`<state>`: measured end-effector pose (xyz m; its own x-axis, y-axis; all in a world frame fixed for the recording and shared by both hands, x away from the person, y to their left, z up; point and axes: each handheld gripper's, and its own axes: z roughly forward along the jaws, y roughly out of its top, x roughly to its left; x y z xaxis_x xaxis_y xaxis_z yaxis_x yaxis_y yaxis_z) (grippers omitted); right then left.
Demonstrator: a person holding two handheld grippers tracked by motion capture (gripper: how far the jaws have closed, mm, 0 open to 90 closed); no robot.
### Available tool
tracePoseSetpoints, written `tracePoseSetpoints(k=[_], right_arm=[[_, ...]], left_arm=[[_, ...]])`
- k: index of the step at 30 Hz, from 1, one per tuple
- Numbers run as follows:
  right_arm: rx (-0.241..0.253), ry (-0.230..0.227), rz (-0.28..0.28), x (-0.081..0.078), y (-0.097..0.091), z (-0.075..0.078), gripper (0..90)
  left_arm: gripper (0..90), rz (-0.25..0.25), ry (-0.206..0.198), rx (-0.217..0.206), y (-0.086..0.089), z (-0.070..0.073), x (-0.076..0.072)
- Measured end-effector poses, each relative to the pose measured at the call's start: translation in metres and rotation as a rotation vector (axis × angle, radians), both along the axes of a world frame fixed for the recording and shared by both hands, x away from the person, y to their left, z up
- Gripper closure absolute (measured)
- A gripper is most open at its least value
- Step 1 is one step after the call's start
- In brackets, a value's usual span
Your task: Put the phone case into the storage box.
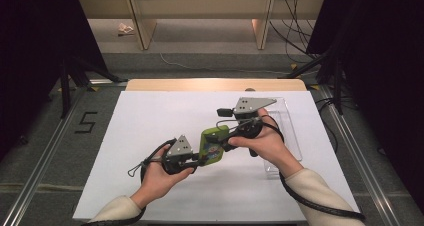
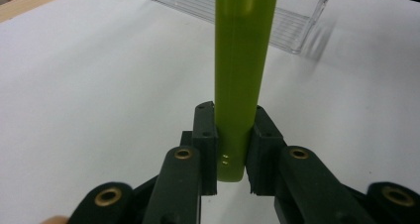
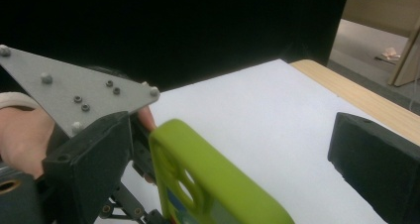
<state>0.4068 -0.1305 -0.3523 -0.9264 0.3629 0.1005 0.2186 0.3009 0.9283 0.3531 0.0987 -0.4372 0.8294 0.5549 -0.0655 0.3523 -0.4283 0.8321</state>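
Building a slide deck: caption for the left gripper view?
Left gripper clamps a green phone case edge-on above the white table.

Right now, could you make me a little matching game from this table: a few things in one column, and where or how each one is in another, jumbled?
Things:
1. green phone case
2. left gripper
3. right gripper
4. clear tray

States:
A. jaws standing wide apart
B. resting on the white table, at the right
C. clamped on the case's edge
D. held up between both hands

Pairs: 1-D, 2-C, 3-A, 4-B
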Motion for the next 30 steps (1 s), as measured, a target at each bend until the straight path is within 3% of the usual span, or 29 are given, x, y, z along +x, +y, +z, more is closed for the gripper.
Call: tracePoseSetpoints(k=[16, 30], right_arm=[[0.001, -0.009, -0.082, 0.0025, -0.0022, -0.0052, 0.4], [0.027, -0.008, -0.157, 0.0056, -0.0077, -0.0073, 0.4]], left_arm=[[77.3, 0.112, 0.01, -0.005, 0.0055, 0.0007, 0.0042], [77.3, 0.171, 0.003, -0.014, 0.0014, 0.0049, 0.0093]])
